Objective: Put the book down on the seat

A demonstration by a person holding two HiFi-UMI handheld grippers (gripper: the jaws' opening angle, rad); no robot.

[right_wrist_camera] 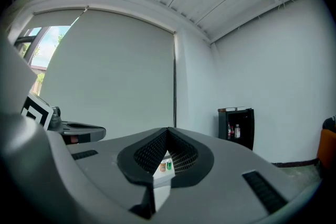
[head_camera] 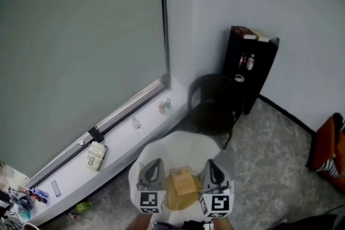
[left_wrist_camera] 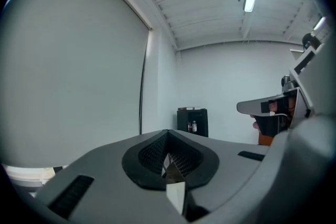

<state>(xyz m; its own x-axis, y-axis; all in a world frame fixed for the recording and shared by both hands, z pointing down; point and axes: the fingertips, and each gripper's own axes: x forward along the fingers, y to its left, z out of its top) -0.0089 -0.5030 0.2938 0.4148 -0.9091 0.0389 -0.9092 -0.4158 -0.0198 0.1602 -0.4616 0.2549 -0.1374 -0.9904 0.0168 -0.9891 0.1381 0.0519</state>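
1. The book (head_camera: 183,180) is small, with a tan kraft-type cover facing up. The darker print mid-cover is too small to read. It is slightly skewed to the view.
2. It sits over a yellowish patch (head_camera: 172,199) at the near part of the white seat (head_camera: 183,145), directly between the two grippers.
3. The left hand-held gripper (head_camera: 155,162) is just beside the book's left edge, tips pointing away from the person toward the wall. Its jaws are together with no grip on anything; only a pale-brown sliver shows through the slit.
4. The right hand-held gripper (head_camera: 212,163) mirrors it on the book's right, on the same heading. Its jaws are fully closed and empty; two cans (right_wrist_camera: 165,166) on the windowsill (head_camera: 124,140) show through the slit.
5. I can't tell whether either gripper body touches the book.
6. Beyond the seat are a black chair (head_camera: 213,105) and, in the corner, a black cabinet (head_camera: 250,64).
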